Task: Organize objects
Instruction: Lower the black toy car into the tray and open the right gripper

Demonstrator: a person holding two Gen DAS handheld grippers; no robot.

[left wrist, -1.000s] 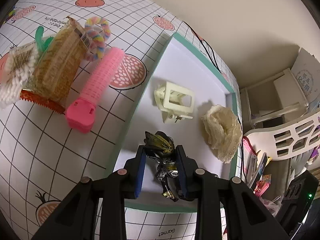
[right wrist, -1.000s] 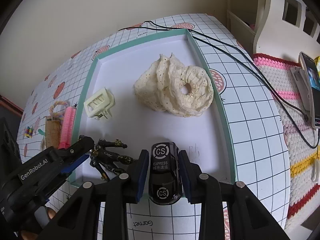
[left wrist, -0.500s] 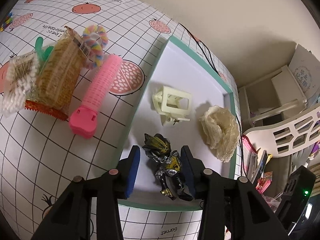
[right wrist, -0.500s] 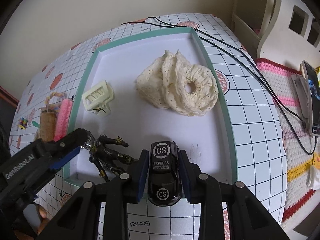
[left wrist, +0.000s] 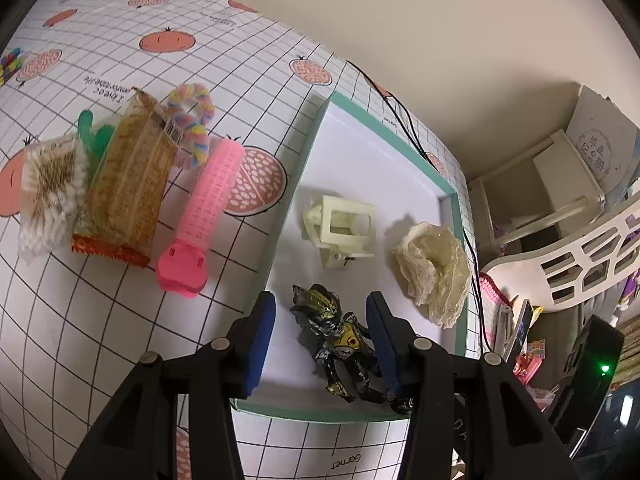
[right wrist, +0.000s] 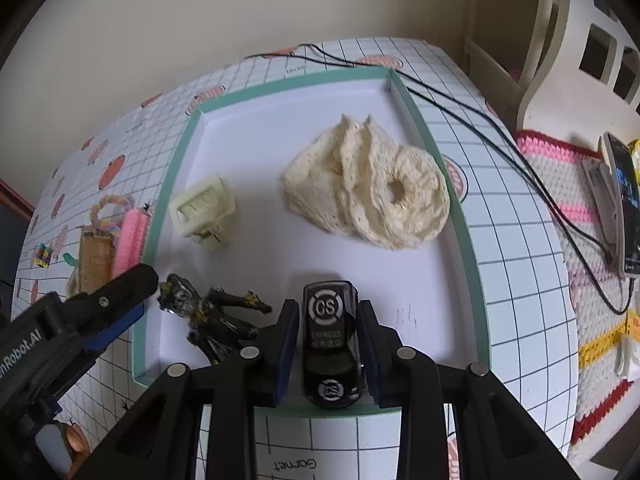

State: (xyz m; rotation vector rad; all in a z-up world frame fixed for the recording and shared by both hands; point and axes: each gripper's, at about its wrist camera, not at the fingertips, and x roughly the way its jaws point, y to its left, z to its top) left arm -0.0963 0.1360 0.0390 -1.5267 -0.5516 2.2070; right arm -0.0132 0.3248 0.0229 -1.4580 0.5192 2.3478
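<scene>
The green-rimmed tray (right wrist: pixel 460 216) holds a cream hair claw (right wrist: pixel 202 206), a lace scrunchie (right wrist: pixel 372 192) and a dark figure (left wrist: pixel 336 336), lying head toward the far wall. The left gripper (left wrist: pixel 320 336) fingers stand spread around it. The right gripper (right wrist: pixel 328 344) fingers clamp a black toy car (right wrist: pixel 329 340), lengthwise along them, over the near rim.

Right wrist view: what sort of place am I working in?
Most likely a home room, perhaps a child's. A tabletop with a fruit-print grid cloth stands against a plain wall, beside a crocheted striped cover with a phone on it and white cut-out furniture.
</scene>
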